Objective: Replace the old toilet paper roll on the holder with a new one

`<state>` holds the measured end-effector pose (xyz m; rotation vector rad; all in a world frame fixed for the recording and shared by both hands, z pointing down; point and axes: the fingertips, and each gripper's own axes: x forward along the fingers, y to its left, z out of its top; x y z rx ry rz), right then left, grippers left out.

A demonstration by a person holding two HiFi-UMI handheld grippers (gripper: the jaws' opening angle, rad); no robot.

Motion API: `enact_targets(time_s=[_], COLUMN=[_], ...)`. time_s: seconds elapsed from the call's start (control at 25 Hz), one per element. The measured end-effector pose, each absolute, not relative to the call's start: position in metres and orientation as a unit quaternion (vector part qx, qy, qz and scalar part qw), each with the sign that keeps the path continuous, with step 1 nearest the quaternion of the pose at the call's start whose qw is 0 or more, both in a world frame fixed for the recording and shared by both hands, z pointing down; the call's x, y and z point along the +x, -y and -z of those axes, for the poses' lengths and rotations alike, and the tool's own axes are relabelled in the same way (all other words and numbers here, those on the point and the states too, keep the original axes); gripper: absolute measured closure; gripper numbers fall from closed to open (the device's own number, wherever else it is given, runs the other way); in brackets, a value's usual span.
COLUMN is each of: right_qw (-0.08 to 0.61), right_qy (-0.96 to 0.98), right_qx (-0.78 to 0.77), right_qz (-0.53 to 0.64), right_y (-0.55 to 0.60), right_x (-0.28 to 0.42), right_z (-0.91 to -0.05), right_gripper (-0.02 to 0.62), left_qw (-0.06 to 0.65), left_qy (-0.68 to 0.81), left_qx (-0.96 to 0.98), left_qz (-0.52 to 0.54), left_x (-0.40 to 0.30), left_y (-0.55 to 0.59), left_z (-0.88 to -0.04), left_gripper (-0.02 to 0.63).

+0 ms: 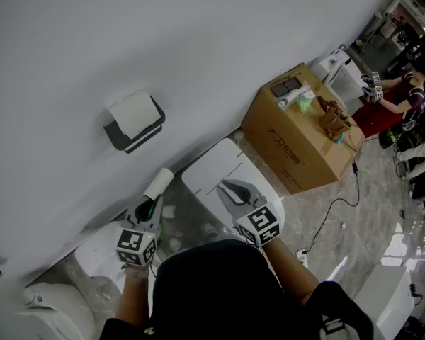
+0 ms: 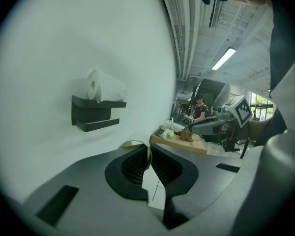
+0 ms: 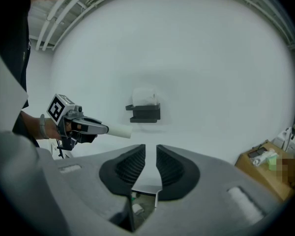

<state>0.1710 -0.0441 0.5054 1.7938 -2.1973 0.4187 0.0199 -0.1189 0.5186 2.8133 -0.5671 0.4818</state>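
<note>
White wall (image 1: 127,34) fills most of the scene and is bare all around the holder (image 1: 120,137), so there is open room above it, to both sides and in front. The holder is a black bracket fixed to the wall, with a flat top edge and a lower bar that juts out. A white roll (image 1: 134,112) sits on top of it, looking full and soft, with its hollow core facing sideways in the left gripper view.

Below the holder the room tightens. A white toilet (image 1: 212,165) stands against the wall under the right gripper (image 1: 227,190). Further right, a cardboard box (image 1: 297,147) with small items on top sits on the marbled floor (image 1: 368,211), where a thin cable (image 1: 340,204) trails.

The left gripper (image 1: 151,205) is held below and slightly right of the holder, well apart from it. Its fingers are clamped on the thin wall of a cardboard tube (image 1: 158,184), a pale, bare core with no paper on it. The tube's free end points up toward the wall.

The right gripper's fingers are drawn together with only a narrow slit between them and nothing in it. They are aimed at the holder from a distance.
</note>
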Motion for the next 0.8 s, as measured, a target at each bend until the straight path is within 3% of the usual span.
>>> enact_targets(time_s=[0.8], right_qw=[0.132], right_qy=[0.765], right_qx=[0.613], right_qz=[-0.144], right_y=[0.049], right_x=[0.158], right_z=[-0.502], right_gripper=[0.53], left_qw=[0.12], left_qy=[0.214], left_qx=[0.956], left_qz=[-0.162], left_x=[-0.003], left_y=[0.117], left_z=[-0.518], left_gripper=[0.574])
